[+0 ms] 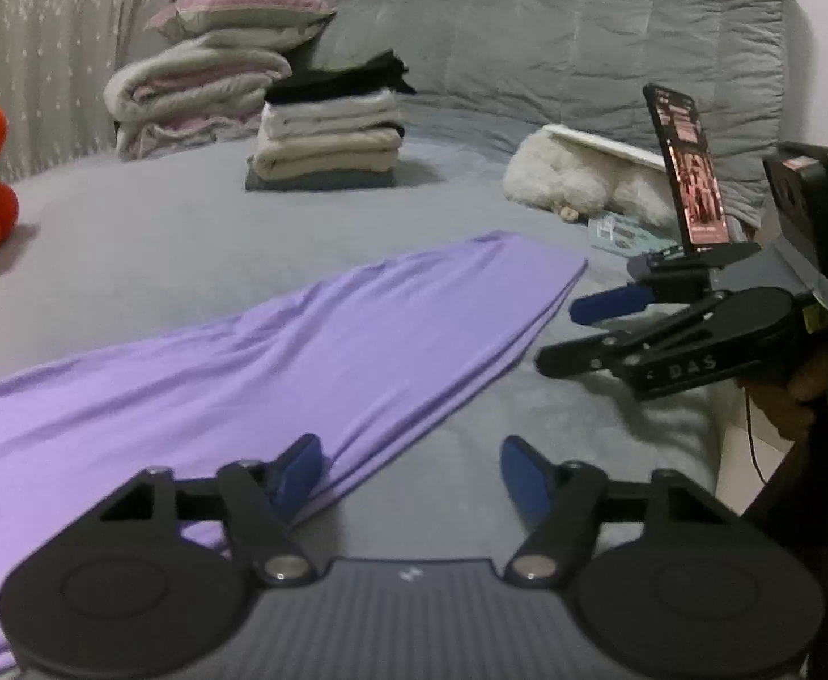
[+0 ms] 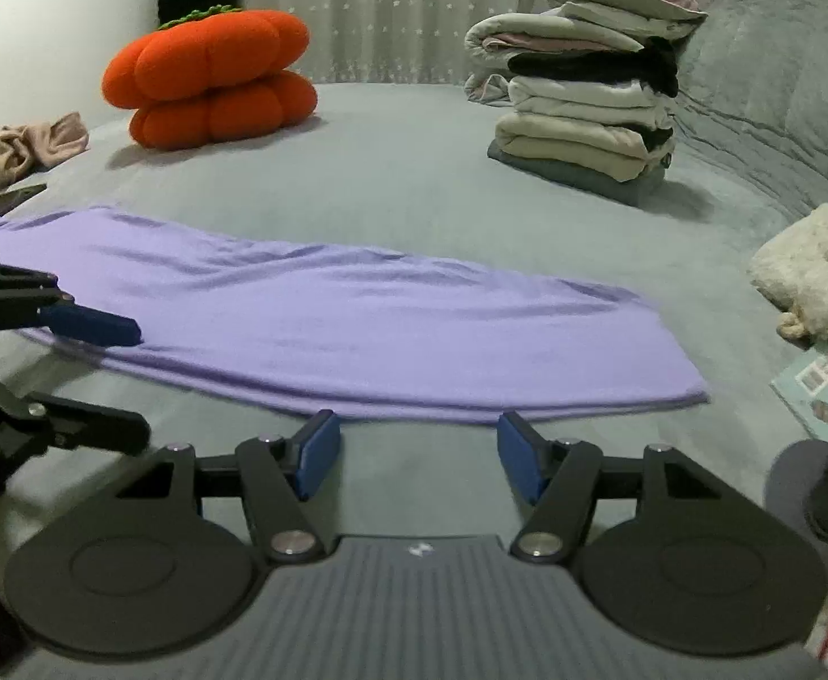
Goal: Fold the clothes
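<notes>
Left wrist view first: the left gripper (image 1: 408, 473) hangs low over the grey bedsheet (image 1: 147, 238), fingers spread wide with nothing between them. Its left blue pad (image 1: 297, 473) sits right at the near edge of the purple garment (image 1: 277, 351), seemingly touching the fabric; the right pad is over bare sheet. The garment lies folded into a long strip running from the gripper's near left away to the far right, ending in a straight hem. Ahead and to the right, the right gripper (image 1: 584, 334) hovers just off that hem, fingers apart, a phone (image 1: 688, 170) mounted above it. Beyond the strip there is open sheet, then a stack of folded clothes (image 1: 326, 139) well ahead and a white plush toy (image 1: 578, 181) far right.

Now the right wrist view: the right gripper (image 2: 416, 456) is parted too, empty, both pads just short of the garment's (image 2: 323, 317) layered near edge. The strip stretches across in front, its square end ahead right. The left gripper (image 2: 113, 379) comes in from the left, its upper pad lying on the cloth. Clear sheet lies beyond, up to an orange pumpkin cushion (image 2: 209, 79) ahead left and the folded stack (image 2: 584, 124) ahead right.
</notes>
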### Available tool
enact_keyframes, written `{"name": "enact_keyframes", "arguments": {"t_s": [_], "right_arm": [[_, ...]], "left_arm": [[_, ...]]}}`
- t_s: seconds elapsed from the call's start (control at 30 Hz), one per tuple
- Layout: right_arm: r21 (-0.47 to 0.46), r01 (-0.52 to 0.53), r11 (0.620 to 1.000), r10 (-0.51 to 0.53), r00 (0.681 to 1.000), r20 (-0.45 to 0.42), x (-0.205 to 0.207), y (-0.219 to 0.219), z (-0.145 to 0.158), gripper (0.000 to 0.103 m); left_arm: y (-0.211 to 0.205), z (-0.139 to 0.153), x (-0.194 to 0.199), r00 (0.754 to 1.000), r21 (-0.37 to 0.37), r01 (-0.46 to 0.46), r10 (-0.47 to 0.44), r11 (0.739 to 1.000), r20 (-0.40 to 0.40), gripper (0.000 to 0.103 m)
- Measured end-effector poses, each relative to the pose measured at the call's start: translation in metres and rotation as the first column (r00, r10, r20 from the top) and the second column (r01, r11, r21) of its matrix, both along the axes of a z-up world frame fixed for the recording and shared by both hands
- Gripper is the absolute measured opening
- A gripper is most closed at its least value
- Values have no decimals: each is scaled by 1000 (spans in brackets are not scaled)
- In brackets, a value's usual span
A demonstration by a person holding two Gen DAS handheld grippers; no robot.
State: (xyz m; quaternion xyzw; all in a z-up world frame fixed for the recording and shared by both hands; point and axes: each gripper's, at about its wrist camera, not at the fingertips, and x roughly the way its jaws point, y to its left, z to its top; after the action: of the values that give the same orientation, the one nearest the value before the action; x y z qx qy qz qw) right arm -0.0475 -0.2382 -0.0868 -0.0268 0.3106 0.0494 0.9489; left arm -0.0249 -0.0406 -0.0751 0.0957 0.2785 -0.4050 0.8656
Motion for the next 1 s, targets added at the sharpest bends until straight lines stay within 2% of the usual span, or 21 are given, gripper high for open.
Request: {"name": "enact_keyframes", "arguments": {"t_s": [0.17,0.3,0.33,0.4,0.53,0.67,0.7,0.73,0.77,0.8,0.83,0.93,1.0], "right_arm": [[-3,-30,1000,30,999,13,-5,-2,2,65],[-60,-127,990,129,991,37,-4,14,4,65],[-100,-167,981,172,984,38,-5,22,3,65],[-200,-244,949,255,966,33,-6,37,0,62],[-358,-310,881,342,939,27,-9,53,-6,62],[-355,-330,875,355,935,5,4,52,-6,58],[-357,-337,872,361,932,3,7,51,-6,55],[-360,-341,868,366,931,-1,10,53,-6,44],[-364,-346,865,370,929,-5,12,54,-6,35],[-368,-351,861,373,928,-10,14,55,-7,13],[-379,-353,855,373,927,-23,16,57,-8,1],[-406,-371,835,381,923,-59,10,60,-5,1],[-395,-378,837,380,922,-76,6,58,0,1]], "left_arm": [[12,6,-5,998,-5,-28,28,1000,64,62],[7,4,-3,995,79,13,-20,997,93,54],[5,2,-3,995,98,24,-34,995,95,50],[0,-2,-3,993,136,47,-60,990,99,49],[-5,-7,-5,988,160,58,-80,985,134,47],[-13,-8,-1,986,161,64,-87,985,141,41],[-15,-8,0,985,164,67,-91,984,146,34],[-16,-8,0,985,167,68,-94,984,148,19],[-18,-7,1,984,174,67,-94,982,151,10],[-20,-5,1,983,181,62,-91,982,160,3],[-19,-3,0,982,178,63,-92,982,162,3],[-16,5,-5,980,166,85,-112,982,162,3],[-15,5,-9,978,177,120,-147,977,147,1]]}}
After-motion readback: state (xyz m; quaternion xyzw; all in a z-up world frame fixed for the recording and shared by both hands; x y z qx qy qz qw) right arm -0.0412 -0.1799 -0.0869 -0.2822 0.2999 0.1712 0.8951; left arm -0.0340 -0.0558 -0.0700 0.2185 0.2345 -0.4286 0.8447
